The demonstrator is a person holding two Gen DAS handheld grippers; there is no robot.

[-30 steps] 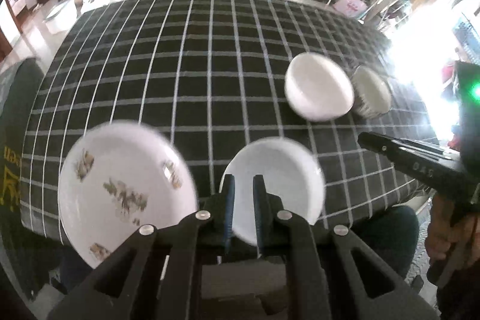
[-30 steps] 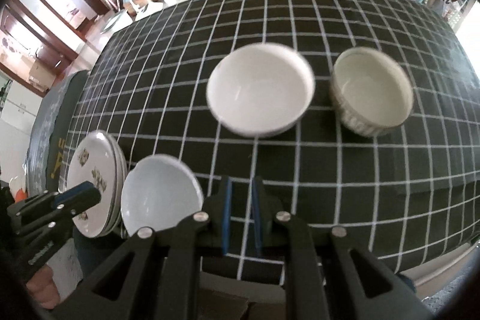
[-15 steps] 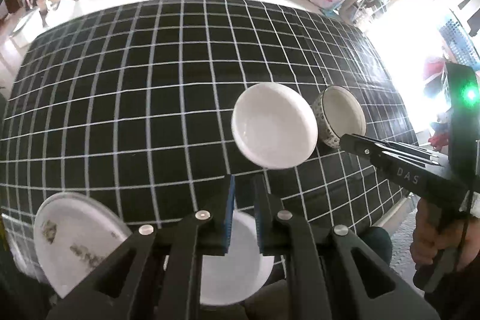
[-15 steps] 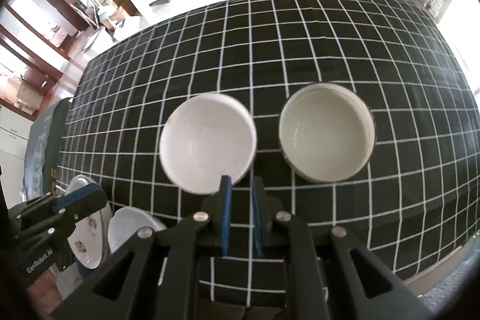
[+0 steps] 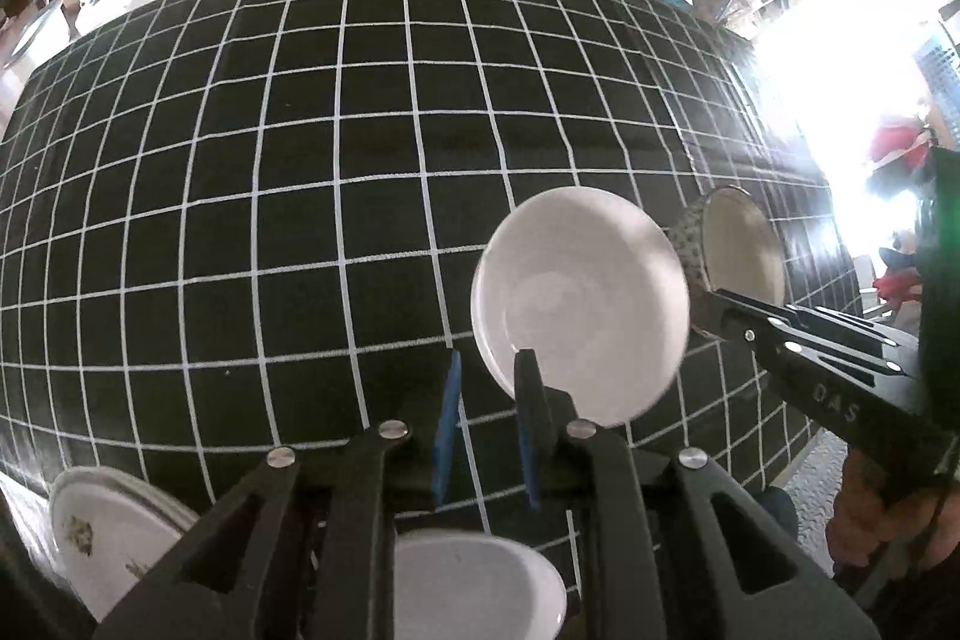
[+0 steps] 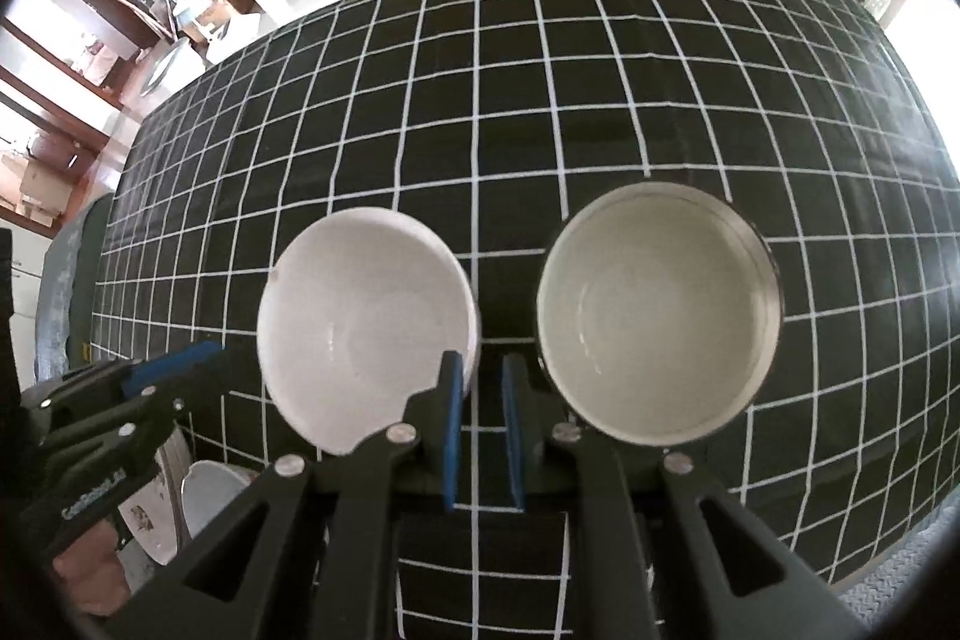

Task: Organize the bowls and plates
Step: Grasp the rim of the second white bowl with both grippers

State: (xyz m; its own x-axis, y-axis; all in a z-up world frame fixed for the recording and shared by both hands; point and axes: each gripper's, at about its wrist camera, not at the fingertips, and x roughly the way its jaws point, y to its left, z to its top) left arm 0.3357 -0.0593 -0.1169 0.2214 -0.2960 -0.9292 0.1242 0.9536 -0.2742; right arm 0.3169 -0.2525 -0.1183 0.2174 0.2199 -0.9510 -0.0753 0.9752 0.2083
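Letters "DAS" stand in pale print on the side of the right gripper, which comes in from the right in the left wrist view; a hand holds its handle at the picture's edge. The left gripper points down at the black cloth with white grid lines. Its blue pads stand a narrow gap apart and only cloth shows between them. Its right finger crosses the near rim of the white bowl, plain and glossy; whether they touch cannot be told. Just beside that bowl, to the right, stands the patterned bowl, cream inside with dark speckles outside. At the near table edge lie the plates, white with brown motifs, and a small bowl, plain white.

In the right wrist view the left gripper at the lower left carries small print that seems to read "GenRobot.AI". The right gripper is almost closed and empty, over the gap between the white bowl and the patterned bowl, which stand side by side and apart. The plates and small bowl show below the left gripper.
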